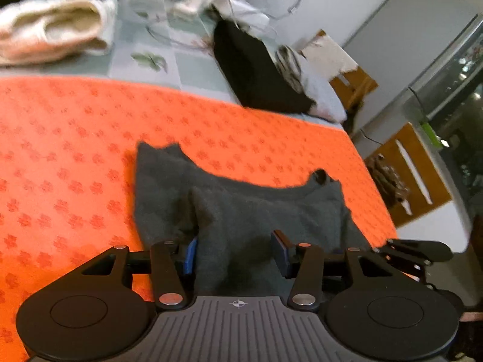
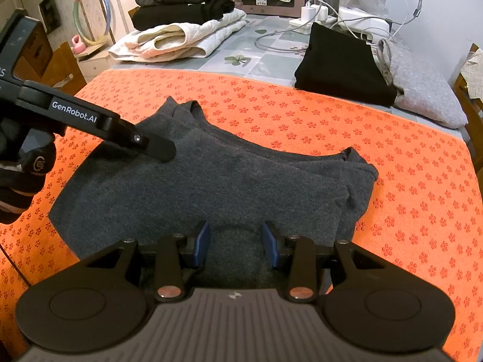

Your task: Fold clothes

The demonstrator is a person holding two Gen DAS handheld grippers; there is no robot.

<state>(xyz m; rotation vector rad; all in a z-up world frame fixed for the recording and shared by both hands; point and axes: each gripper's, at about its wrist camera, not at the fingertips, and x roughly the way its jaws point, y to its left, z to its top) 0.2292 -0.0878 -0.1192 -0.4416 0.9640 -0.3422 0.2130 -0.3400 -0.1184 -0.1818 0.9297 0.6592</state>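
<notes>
**Mid-fold: both claws on the grey sweater**

Left wrist view: the left claw [image 1: 238, 253] stands half spread with a raised ridge of the grey sweater [image 1: 241, 208] between its pads; whether they pinch it I cannot tell. The sweater stretches ahead of the claw on the orange mat [image 1: 75, 150].

Right wrist view: the right claw [image 2: 235, 241] is half spread over the sweater's near edge, cloth bulging between the pads; grip unclear. The left claw lies ahead and left, over the cloth. The next move likely needs both to lift the near edge and carry it forward evenly.
</notes>
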